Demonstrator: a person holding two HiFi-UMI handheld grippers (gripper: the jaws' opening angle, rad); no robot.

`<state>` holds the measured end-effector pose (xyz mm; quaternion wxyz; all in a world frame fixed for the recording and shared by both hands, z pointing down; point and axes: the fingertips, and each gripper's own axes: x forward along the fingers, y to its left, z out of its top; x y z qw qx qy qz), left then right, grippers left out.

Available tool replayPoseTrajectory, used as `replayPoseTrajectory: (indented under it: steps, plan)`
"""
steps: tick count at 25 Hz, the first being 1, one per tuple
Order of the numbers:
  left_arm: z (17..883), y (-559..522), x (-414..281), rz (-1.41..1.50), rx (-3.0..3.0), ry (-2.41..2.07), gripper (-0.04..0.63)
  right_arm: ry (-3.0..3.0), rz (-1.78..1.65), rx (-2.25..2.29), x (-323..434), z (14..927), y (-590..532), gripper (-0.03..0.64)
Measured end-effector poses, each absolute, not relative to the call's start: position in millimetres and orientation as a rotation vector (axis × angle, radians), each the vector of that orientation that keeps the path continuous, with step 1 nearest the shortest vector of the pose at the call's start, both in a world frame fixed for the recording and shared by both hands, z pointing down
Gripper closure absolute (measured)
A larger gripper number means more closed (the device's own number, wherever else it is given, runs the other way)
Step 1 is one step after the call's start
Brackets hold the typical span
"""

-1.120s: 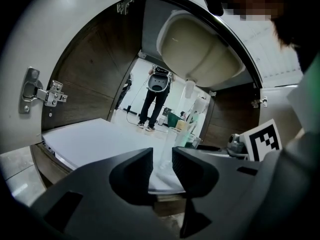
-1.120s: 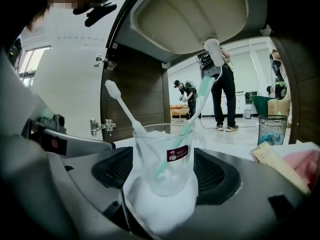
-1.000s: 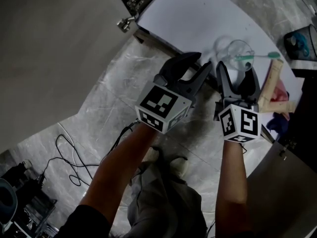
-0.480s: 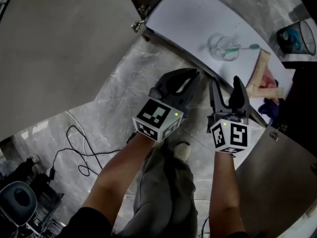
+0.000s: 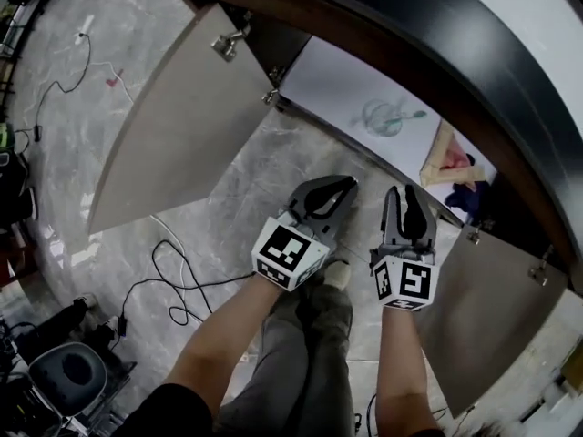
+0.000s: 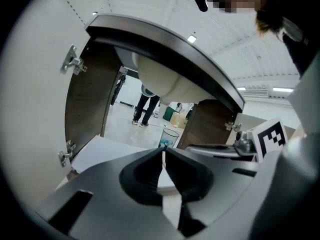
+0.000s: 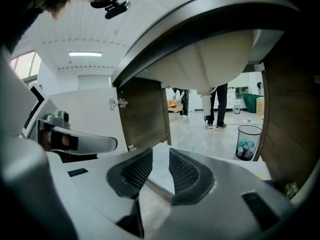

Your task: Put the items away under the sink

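— Are the things away yet?
— Apparently: glass [image 5: 383, 116] and box [image 5: 448, 158] sit on the cupboard shelf [image 5: 332, 82], upper right. Left hand-held gripper [image 5: 347, 184] pressed together, right hand-held gripper [image 5: 408, 192] barely parted; both empty. Doors [image 5: 178, 130] to shut.

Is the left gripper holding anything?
No, the left gripper's jaws meet at their tips with nothing between them.
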<state>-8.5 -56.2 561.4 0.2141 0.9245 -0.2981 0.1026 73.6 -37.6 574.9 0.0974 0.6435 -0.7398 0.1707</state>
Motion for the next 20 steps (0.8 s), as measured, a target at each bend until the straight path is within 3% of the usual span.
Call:
replayPoseTrajectory:
  steps: [8,20]
  plan:
    - [475.6,-39.4,-8.2,0.317,2.586,-0.767,0.571,-2.217,0.515,1.867,59.9,483.9,-26.3,0.547]
    - [350.0,0.2,-27.4,0.337,2.619,-0.709,0.572,-2.336,0.584,1.761,15.7,355.3,13.7,0.566]
